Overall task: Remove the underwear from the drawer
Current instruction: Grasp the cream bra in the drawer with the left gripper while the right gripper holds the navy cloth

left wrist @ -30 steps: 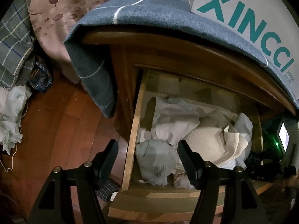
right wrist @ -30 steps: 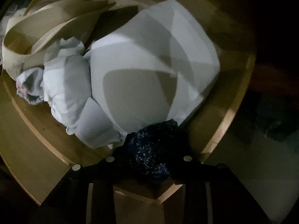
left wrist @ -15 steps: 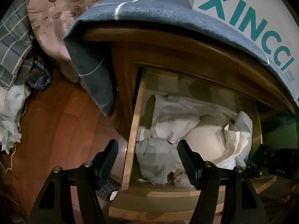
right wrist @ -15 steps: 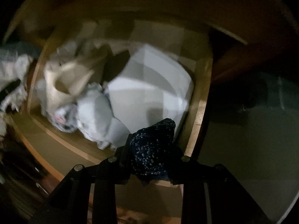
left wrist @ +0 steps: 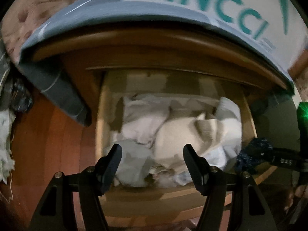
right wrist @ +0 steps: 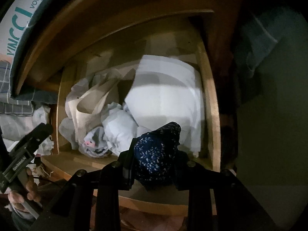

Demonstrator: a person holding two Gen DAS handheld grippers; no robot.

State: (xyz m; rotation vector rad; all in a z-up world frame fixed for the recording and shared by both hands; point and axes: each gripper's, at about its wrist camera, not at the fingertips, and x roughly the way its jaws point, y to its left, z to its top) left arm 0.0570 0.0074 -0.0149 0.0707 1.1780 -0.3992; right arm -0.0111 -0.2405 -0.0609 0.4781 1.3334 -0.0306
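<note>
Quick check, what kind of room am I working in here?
Most likely a bedroom: an open wooden drawer full of folded underclothes, patterned bedding beside the cabinet, and a shoe box on top.

I am looking down in dim light at a reddish wooden floor (left wrist: pixel 48 144); a wooden nightstand (left wrist: pixel 154 57) is standing there, a grey-blue cloth (left wrist: pixel 57 88) draping over its top and hanging down.

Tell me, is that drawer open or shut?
Open: the drawer is pulled out, with the pale clothes inside exposed from above.
</note>
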